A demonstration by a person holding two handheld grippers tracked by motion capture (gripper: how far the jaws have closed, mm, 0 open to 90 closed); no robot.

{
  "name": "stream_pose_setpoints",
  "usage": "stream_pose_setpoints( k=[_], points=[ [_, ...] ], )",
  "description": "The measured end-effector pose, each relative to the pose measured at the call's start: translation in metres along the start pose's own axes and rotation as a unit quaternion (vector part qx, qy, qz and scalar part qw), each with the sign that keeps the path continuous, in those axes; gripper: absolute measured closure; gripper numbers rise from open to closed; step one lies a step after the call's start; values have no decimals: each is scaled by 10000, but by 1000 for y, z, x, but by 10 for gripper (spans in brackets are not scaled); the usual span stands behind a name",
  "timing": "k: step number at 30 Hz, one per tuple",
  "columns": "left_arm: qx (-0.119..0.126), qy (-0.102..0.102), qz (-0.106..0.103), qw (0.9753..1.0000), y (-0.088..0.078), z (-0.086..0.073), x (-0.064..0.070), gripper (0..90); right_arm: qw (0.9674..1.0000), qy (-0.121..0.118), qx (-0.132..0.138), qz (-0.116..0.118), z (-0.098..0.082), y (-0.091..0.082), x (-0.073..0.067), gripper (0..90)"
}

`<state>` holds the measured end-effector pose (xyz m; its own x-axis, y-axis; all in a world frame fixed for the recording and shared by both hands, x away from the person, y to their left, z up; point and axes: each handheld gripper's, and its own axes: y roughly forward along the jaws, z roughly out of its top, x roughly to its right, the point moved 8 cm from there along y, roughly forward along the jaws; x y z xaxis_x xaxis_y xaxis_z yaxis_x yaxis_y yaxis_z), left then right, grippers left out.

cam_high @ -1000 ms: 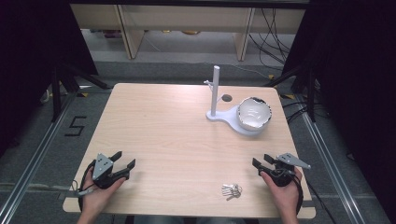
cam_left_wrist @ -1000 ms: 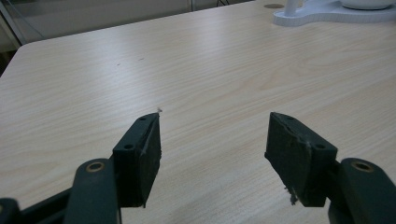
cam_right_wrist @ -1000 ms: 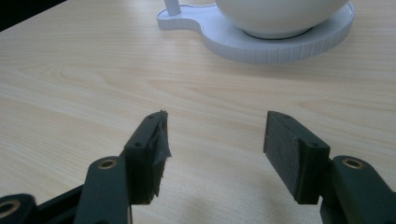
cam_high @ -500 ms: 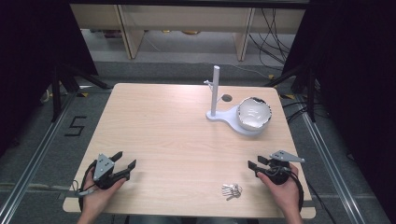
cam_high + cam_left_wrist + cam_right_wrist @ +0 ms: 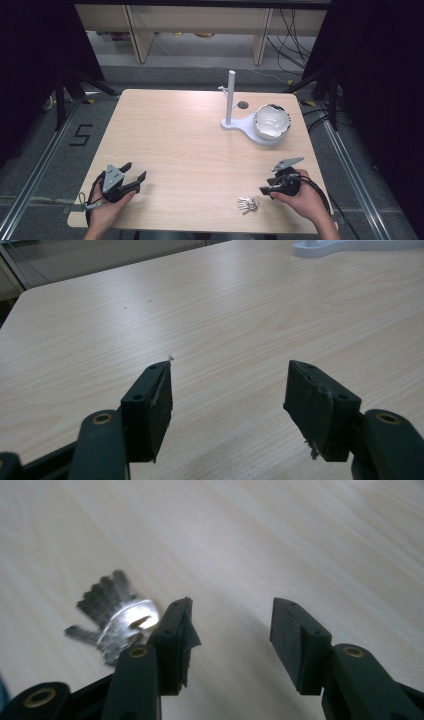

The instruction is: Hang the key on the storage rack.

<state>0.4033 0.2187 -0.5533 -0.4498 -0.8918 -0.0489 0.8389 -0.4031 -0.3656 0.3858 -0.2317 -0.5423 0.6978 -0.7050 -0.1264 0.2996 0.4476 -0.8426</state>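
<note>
Hovering right gripper beside keys, fingers apart, just narrowing, nothing between.

Both tools: matte black bodies, two-jaw. Left tool w/ grey three-cornered plate on top, small dark holes in it; black cable loops off rear. Right tool same grey plate, thick black cable at wrist side. Jaw arms in the gripper views: brass-coloured rivets at the pivots, flat black pads w/ small screw holes, pad edges frayed/chipped. Forearms bare, no sleeves visible.
</note>
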Motion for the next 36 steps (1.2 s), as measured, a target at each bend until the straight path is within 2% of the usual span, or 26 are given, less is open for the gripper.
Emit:
stream_pose_setpoints(
  k=[1, 2, 3, 4, 5, 6, 7, 8, 9, 10, 14, 16, 17, 19, 20, 21, 22, 23, 24, 26, 27, 29, 36],
  points=[
    [3, -3, -4, 10000, 0, 0, 0, 351, 10000, 0, 0, 0, 0, 0, 0, 524],
    [-12, 4, -9, 10000, 0, 0, 0, 351, 9990, -230, -367, 90, 0, -3, -8, 525],
    [-12, 4, -9, 10000, 0, 0, 0, 350, 9990, -230, -367, 90, 0, -3, -8, 525],
    [-16, 8, -16, 10000, 0, 0, 1, 351, 9960, -624, -573, 290, 2, -4, -16, 519],
    [-16, 8, -16, 10000, 0, 0, 1, 350, 9960, -624, -573, 290, 2, -4, -16, 519],
    [-15, 16, -19, 10000, 0, 0, 1, 350, 9883, -1075, -982, 451, 2, -3, -26, 495],
    [-15, 16, -19, 10000, 0, 0, 1, 350, 9883, -1075, -982, 451, 2, -3, -26, 495],
    [-10, 18, -21, 10000, 0, 0, 1, 350, 9852, -1212, -1134, 429, 2, -2, -31, 484],
    [-4, 14, -23, 10000, 0, 0, 1, 350, 9808, -1424, -1255, 447, 3, 0, -34, 473],
    [-5, 5, -11, 10000, 0, 0, 1, 350, 9733, -1681, -1472, 515, 6, 4, -41, 453],
    [-6, -6, -8, 10000, 0, 0, 0, 350, 9699, -1764, -1599, 516, 16, 12, -47, 446],
    [-2, -2, -31, 10000, 0, 0, 0, 350, 9694, -1754, -1646, 480, 18, 14, -46, 447],
    [-21, 12, -31, 10000, 0, 0, 1, 350, 9673, -1825, -1708, 440, 19, 16, -44, 449],
    [-36, 50, -28, 10000, 0, 0, 1, 350, 9646, -1801, -1868, 463, 20, 18, -45, 463],
    [-12, 58, -33, 10000, 0, 0, 2, 351, 9607, -1790, -2067, 486, 20, 19, -46, 471],
    [-12, 58, -33, 10000, 0, 0, 2, 350, 9607, -1790, -2067, 486, 20, 19, -46, 471],
    [1, 40, -48, 10000, 1, 0, 2, 350, 9542, -1895, -2250, 535, 18, 20, -47, 474],
    [1, 40, -48, 10000, 1, 0, 2, 350, 9542, -1895, -2250, 535, 18, 20, -47, 474],
    [-24, 42, -57, 10000, 0, 0, 1, 350, 9513, -1895, -2375, 515, 16, 20, -48, 473],
    [2, 14, -59, 10000, 1, 0, 1, 350, 9414, -2168, -2526, 551, 16, 20, -48, 468],
    [7, 7, -61, 10000, 1, 0, 1, 350, 9414, -2168, -2526, 551, 16, 20, -48, 468],
    [20, -2, -64, 10000, 0, 0, 1, 349, 9358, -2325, -2582, 603, 15, 21, -48, 459],
    [34, -4, -63, 10000, 0, 0, 1, 349, 9299, -2533, -2613, 541, 15, 22, -51, 418]
  ],
)
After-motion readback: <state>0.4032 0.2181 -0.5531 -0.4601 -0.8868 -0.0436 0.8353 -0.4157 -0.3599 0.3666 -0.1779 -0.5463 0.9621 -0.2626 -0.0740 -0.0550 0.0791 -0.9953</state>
